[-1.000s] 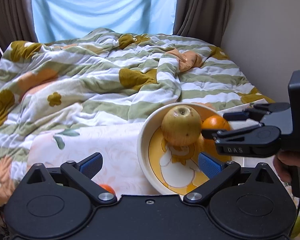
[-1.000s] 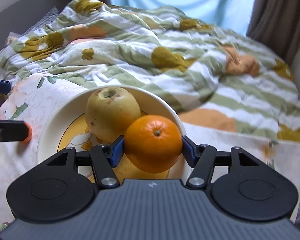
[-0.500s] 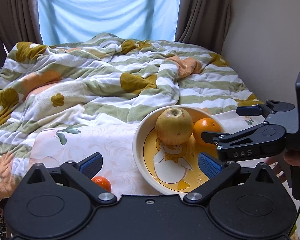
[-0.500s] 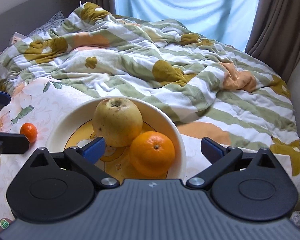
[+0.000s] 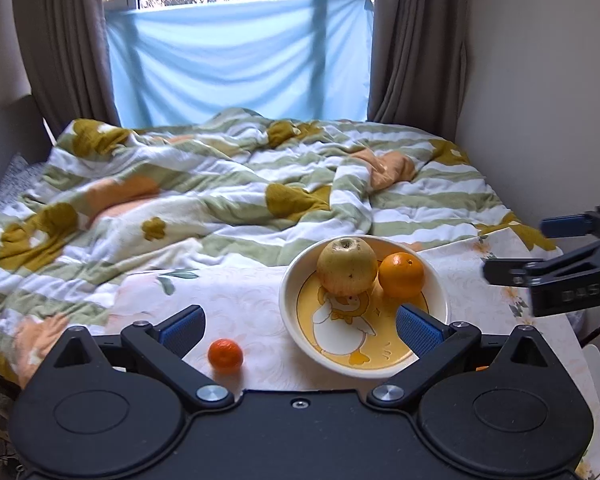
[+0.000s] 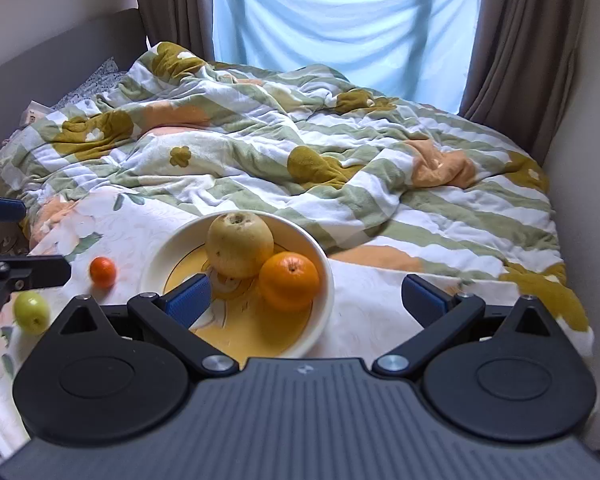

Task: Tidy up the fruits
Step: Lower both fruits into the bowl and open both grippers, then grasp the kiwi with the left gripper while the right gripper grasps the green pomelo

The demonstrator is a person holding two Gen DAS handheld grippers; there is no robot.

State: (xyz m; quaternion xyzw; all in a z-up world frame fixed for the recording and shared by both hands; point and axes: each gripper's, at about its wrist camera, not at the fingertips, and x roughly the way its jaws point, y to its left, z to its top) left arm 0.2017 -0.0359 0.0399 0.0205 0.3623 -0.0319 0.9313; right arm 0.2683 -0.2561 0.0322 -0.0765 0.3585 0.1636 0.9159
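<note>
Two fruits, yellow-brown apple (image 6: pixel 239 243) and round orange (image 6: pixel 289 281), touching in cream duck-printed bowl (image 6: pixel 320 308); both grippers, left (image 5: pixel 300 326) and right (image 6: pixel 306 298), fingers wide apart, empty.

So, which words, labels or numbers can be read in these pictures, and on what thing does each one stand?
"DAS": embossed on the side of the right gripper, seen in the left wrist view, slightly blurred.
Small logo mark on the right gripper's grey body in the right wrist view: too small to read.
The bowl carries only a duck drawing, no words.
</note>
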